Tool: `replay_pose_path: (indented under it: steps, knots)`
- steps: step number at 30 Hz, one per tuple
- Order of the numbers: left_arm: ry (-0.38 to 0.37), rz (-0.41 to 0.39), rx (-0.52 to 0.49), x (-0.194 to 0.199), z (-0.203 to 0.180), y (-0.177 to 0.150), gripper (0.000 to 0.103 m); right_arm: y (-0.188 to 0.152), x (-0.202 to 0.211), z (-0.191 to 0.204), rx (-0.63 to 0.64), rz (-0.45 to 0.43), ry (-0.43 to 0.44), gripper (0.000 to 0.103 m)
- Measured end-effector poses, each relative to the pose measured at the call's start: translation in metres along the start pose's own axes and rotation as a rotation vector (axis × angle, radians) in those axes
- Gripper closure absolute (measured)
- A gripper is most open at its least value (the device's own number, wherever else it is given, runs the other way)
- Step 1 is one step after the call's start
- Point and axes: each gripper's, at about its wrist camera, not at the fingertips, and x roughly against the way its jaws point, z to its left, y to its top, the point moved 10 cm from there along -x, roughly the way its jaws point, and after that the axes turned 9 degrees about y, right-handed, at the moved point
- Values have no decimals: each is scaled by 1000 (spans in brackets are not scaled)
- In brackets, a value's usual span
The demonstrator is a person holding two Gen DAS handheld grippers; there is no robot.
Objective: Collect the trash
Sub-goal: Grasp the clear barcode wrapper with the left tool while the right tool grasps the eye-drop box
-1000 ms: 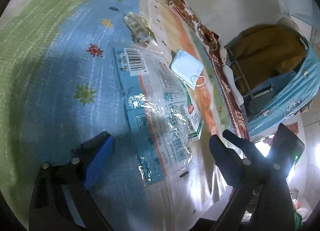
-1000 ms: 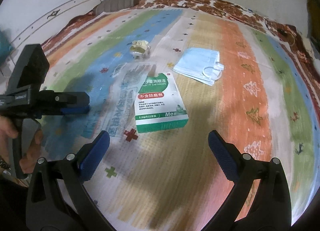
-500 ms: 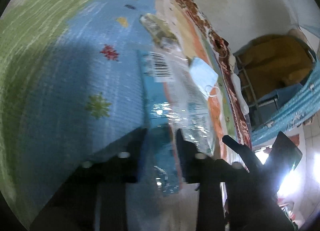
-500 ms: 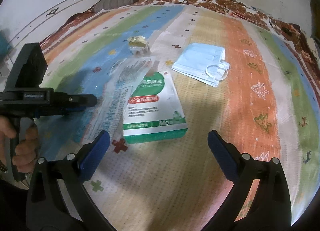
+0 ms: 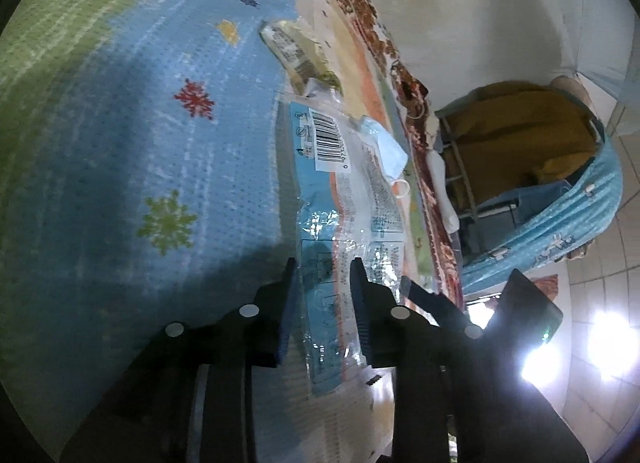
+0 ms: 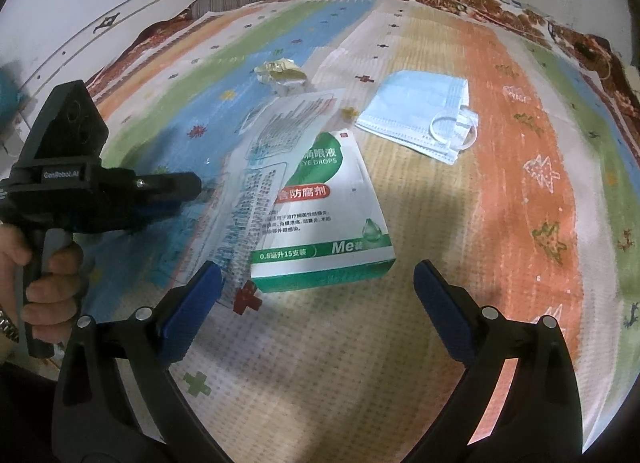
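The right gripper (image 6: 316, 295) hovers with jaws wide apart just near of the green eye-drop box (image 6: 332, 219). The left gripper (image 5: 324, 303), jaws just eased slightly, clamps the clear plastic wrapper (image 5: 344, 191) on the striped mat (image 6: 520, 183). Farther right lies a blue face mask (image 6: 420, 119); beyond, a crumpled wrapper (image 6: 280, 71).

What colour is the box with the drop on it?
The eye-drop box is green and white, clearest from the right wrist.

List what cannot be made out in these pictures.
- Left wrist view: the left hand-held gripper, jaws just opening a little, has the clear wrapper between them; its dark fingers hide whether they press it.
- Right wrist view: the wrapper covers part of the eye-drops box print.
- Crumpled scrap print: too small, both views.
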Motion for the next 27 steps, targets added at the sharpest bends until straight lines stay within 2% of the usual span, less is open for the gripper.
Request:
replay_pose_path:
  steps: [4,6,8,9,12,16,20,24,25,27]
  knots:
    - [-7,8,-34,-5,-8,-3,73,-3,-2,-1,-6,11,-1,11]
    - [14,18,-64,-9,-11,-6,81,-3,-3,-2,-17,15,3,11]
    - [69,35,-93,-15,-10,-10,101,-4,-4,-2,-26,15,8,11]
    - [86,39,-96,-17,-10,-11,102,-3,-3,-2,-25,13,7,11]
    - [123,7,-102,-11,-7,-5,102,-2,-1,-1,-22,2,9,11]
    - [169,-67,-52,14,8,16,103,2,2,0,-21,-13,6,11]
    - [233,-42,-110,26,20,17,103,4,1,-2,-28,-18,2,11]
    - [237,-42,-97,33,30,17,103,5,-4,-3,-17,-3,-9,12]
    - [236,-42,-94,32,30,18,103,5,-6,-3,-16,0,-9,13]
    - [239,-36,-105,30,27,15,103,6,-10,-3,-24,7,-1,23]
